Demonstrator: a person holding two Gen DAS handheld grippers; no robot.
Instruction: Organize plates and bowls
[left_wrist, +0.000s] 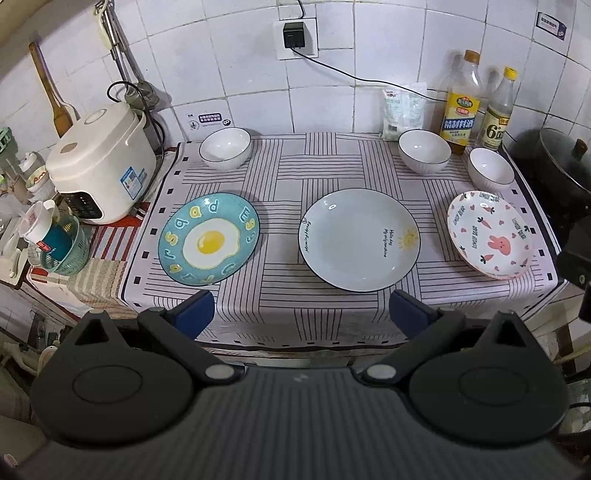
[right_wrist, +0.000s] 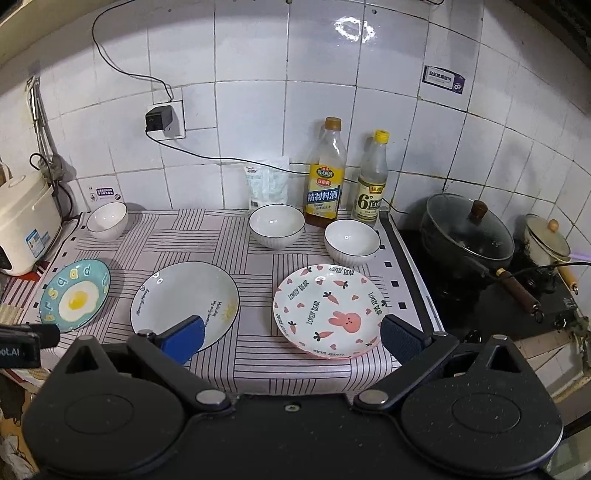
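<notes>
Right wrist: left claw (right_wrist: 22, 341) cut off (edge only), egg plate (right_wrist: 75, 295) partly hidden

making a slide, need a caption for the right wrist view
Open right tongs hover above the rabbit plate, with two plates and three bowls nearby.

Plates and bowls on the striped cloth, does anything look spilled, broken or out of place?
Nothing stands out. Three plates lie flat in front, and three white bowls stand upright behind, all apparently empty.
</notes>
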